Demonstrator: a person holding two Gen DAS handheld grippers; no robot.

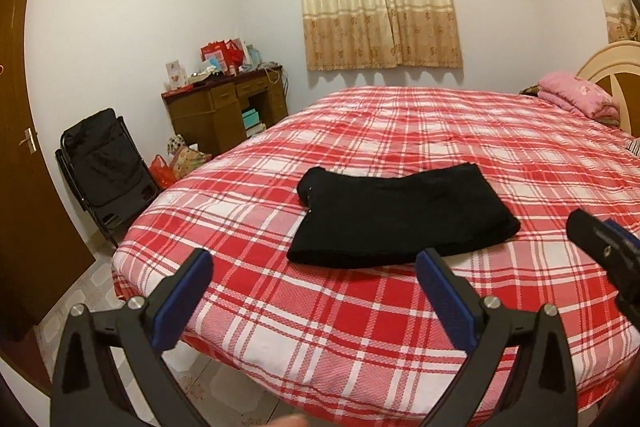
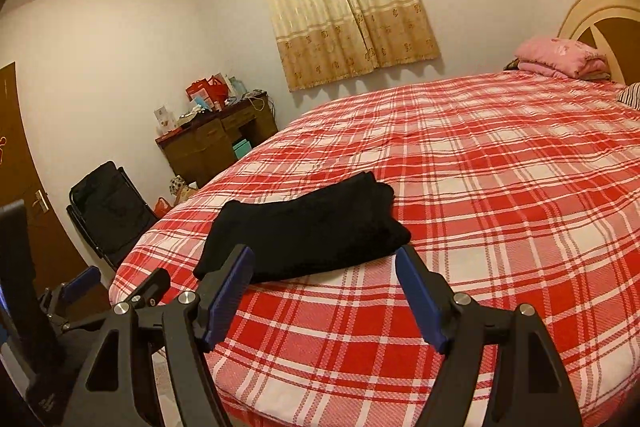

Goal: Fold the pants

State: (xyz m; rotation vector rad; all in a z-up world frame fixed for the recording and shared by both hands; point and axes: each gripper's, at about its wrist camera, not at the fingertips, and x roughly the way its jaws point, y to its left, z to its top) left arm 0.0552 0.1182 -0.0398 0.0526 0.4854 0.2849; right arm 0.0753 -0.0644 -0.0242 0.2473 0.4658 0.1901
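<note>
Black pants (image 1: 396,215) lie folded into a compact rectangle on the red plaid bed (image 1: 360,327), near its foot. They also show in the right wrist view (image 2: 308,235). My left gripper (image 1: 316,259) is open and empty, held back from the pants over the bed's near edge. My right gripper (image 2: 324,259) is open and empty, its tips just short of the pants' near edge. The right gripper shows at the right edge of the left wrist view (image 1: 604,247). The left gripper shows low left in the right wrist view (image 2: 116,287).
A pink folded blanket (image 1: 576,95) lies by the cream headboard (image 1: 612,67). A wooden desk (image 1: 224,111) with boxes stands at the far wall, a black folding chair (image 1: 108,163) and bags (image 1: 176,163) beside the bed, a brown door (image 1: 24,155) at left.
</note>
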